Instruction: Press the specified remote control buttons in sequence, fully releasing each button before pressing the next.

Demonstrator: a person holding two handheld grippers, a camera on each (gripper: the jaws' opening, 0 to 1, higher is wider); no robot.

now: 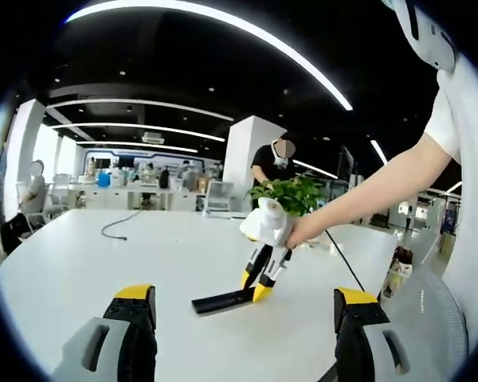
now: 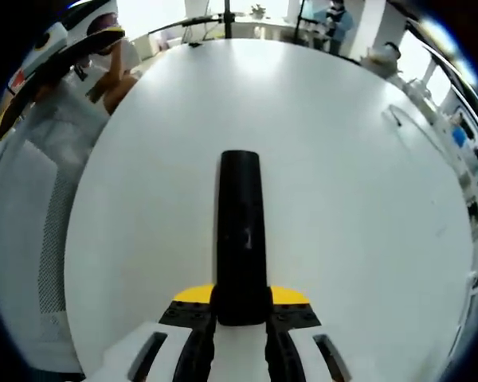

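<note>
Gripping the near end of a black remote control (image 2: pixel 240 231), the right gripper (image 2: pixel 240 312) has its yellow-tipped jaws closed against the remote's sides, and the remote stretches away from them over the white table (image 2: pixel 358 183). In the left gripper view the same remote (image 1: pixel 221 302) lies flat on the table (image 1: pixel 95 255), with the right gripper (image 1: pixel 260 288) slanting down onto its end nearest the person; a hand (image 1: pixel 299 231) holds that gripper's white body, and a bare arm runs back from it to a white short sleeve.

Hovering above the table on the near side of the remote, the left gripper (image 1: pixel 245 314) has its two jaws spread wide apart with nothing between them, well clear of the remote.

Beyond the remote, a dark cable (image 1: pixel 119 224) curls on the tabletop, and a green potted plant (image 1: pixel 291 193) stands just behind the person's hand. Farther off from the remote, a person in dark clothes stands by a white pillar (image 1: pixel 243 155), and another sits at the far edge of the room.
</note>
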